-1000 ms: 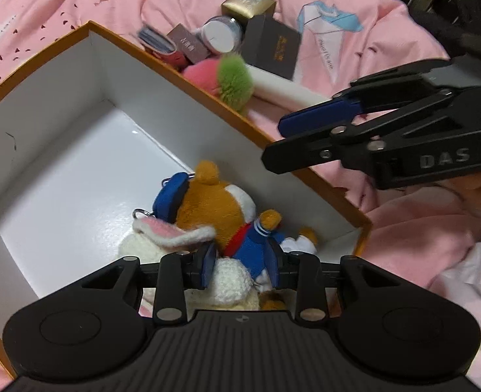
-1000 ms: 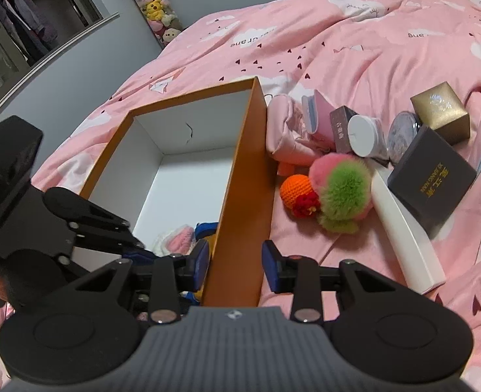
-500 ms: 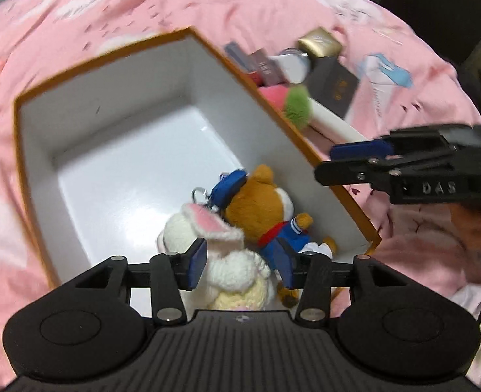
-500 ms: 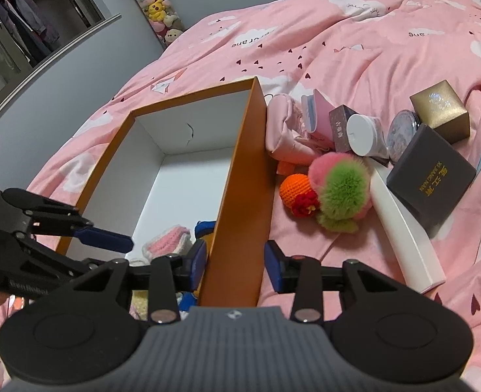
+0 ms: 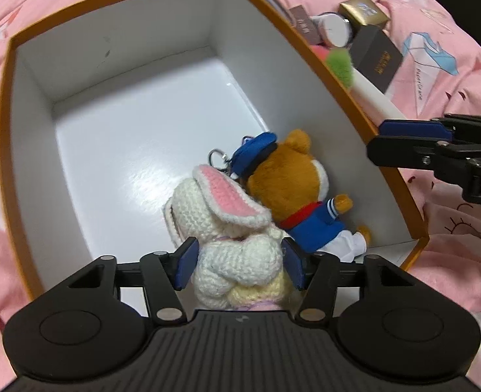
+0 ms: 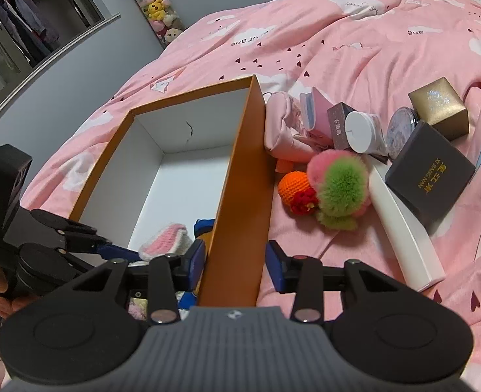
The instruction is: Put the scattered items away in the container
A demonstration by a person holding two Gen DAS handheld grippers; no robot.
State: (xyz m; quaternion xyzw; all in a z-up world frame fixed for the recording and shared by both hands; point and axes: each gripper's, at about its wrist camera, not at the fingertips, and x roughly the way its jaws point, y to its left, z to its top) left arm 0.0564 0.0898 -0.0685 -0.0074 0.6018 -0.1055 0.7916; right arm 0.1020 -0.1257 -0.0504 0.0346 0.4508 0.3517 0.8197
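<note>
Jaws of the left gripper [image 5: 239,268] are opening, with the crocheted white rabbit [image 5: 232,245] between the blue pads; whether the pads still touch its sides is hard to tell, and they appear to stand just off the yarn. Jaws of the right gripper [image 6: 235,266] stand at a middling width astride the near orange wall of the box [image 6: 240,196], one pad inside and one outside, neither visibly pressing on the card.

Only the left wrist view looks down into the box [image 5: 28,150]: against the wall to the right of the left jaws lies a brown plush bear [image 5: 289,189] in a blue sailor cap and jacket, its head touching the rabbit's pink ear. Beyond both toys, the white floor is bare. From the right wrist view, just a scrap of pink-and-white ear and blue cap peeps over the wall.

That right wrist view alone lays out what waits outside on the pink bedspread [image 6: 338,32], ahead and right of the right jaws: an orange crocheted ball [image 6: 293,187] touching a pink and green pompom [image 6: 338,189], a long white box [image 6: 404,228], a black box [image 6: 430,176], a gold box [image 6: 439,107], a white-lidded jar [image 6: 361,130] and a small brown carton [image 6: 338,121]. A person's hand [image 6: 2,300] shows at the left edge, holding the left gripper's handle.
</note>
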